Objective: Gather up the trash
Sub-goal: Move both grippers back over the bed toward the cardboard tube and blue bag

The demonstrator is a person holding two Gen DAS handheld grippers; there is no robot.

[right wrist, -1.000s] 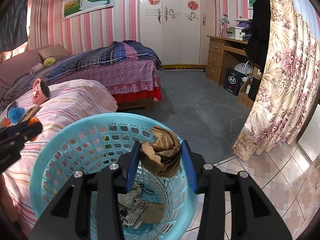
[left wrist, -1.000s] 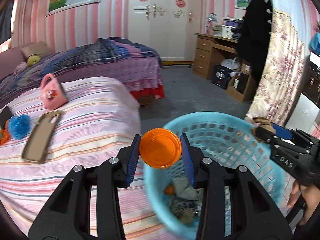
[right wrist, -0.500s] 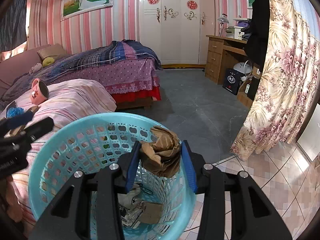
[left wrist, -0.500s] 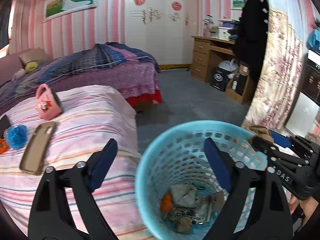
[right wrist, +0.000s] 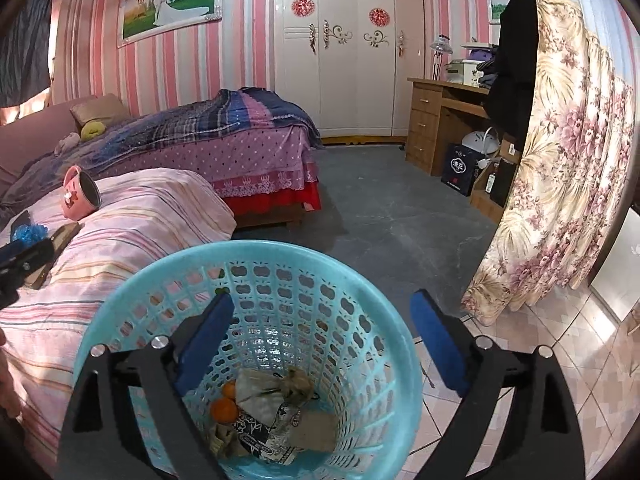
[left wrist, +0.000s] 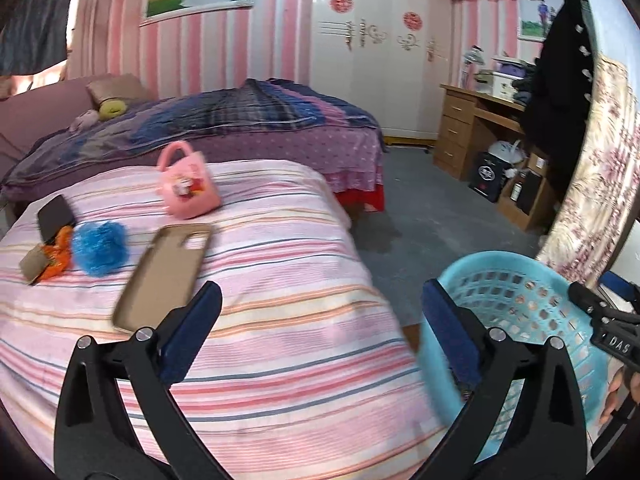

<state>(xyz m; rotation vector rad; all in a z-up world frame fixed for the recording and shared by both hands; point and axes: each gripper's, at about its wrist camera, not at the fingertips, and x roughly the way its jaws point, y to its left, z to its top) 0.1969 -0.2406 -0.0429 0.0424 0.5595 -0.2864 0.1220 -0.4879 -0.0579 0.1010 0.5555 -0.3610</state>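
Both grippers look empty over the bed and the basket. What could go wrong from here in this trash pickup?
1. The phone case and pink mug lie beside the blue wad and orange scraps; the open left gripper might take a keepsake as trash.
2. The basket stands close against the bed, so a careless reach could tip it.

Upright blue mesh basket [right wrist: 372, 312] beside the bed holds crumpled paper trash [right wrist: 280, 404].
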